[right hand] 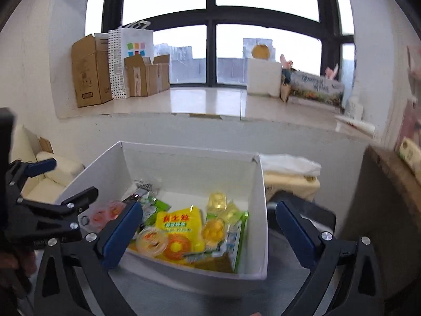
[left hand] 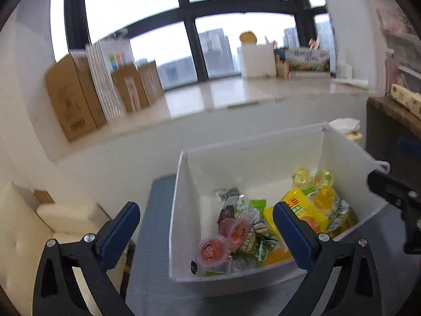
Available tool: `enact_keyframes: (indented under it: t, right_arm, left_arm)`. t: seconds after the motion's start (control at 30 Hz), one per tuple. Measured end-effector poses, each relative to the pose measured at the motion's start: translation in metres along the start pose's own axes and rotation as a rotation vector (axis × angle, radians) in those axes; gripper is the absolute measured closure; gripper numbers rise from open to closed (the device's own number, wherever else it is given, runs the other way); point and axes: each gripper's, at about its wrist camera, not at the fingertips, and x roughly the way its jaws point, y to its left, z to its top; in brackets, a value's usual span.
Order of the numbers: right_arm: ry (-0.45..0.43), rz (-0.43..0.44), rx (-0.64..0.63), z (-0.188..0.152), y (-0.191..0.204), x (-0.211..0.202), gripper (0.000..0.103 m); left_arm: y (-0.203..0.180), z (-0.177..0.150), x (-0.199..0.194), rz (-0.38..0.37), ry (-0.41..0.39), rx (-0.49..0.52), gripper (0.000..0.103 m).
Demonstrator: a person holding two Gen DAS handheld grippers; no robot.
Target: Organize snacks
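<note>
- As both grippers, left gripper [left hand: 205,226] and right gripper [right hand: 208,226], stand released and empty, the snacks [right hand: 181,234] already fill the white box [left hand: 181,210].
- Nothing loose shows outside it, though blur hides detail; the sorting looks nearly done.

I have both grippers tilted downward with nothing between their pads. My left gripper [left hand: 206,227] stands wide open; my right gripper [right hand: 209,227] is spread just as wide beside it.

Left gripper [left hand: 206,225] and right gripper [right hand: 209,225]: black triangulated plastic arms, 2 silver screw heads per arm, fingers [left hand: 119,233] faced with blue rectangular pads.
</note>
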Motion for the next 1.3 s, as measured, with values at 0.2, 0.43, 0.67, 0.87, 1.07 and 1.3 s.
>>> enact_keyframes:
  t: [0.2,0.43,0.67,0.87,1.07,1.3]
  right_arm:
    - [-0.013,0.079,0.076,-0.016,-0.009,-0.047,0.0]
    - [-0.032,0.119,0.092,-0.047,-0.017,-0.115,0.0]
    - [-0.041,0.154,0.056,-0.077,-0.009,-0.172,0.0]
    - [-0.041,0.197,0.074,-0.099,-0.001,-0.198,0.0]
    - [-0.032,0.198,0.073,-0.104,0.003,-0.204,0.0]
    - [-0.036,0.214,0.06,-0.102,0.007,-0.207,0.0]
  left_arm:
    - [0.011,-0.009,-0.045,-0.17,0.042,-0.124,0.0]
    - [0.008,-0.038,-0.125,-0.192,0.013,-0.173,0.0]
    - [0.003,-0.067,-0.198,-0.184,0.006,-0.179,0.0]
    - [0.005,-0.087,-0.225,-0.219,0.016,-0.213,0.0]
    - [0.008,-0.088,-0.234,-0.209,0.017,-0.22,0.0]
    - [0.01,-0.087,-0.234,-0.207,0.013,-0.223,0.0]
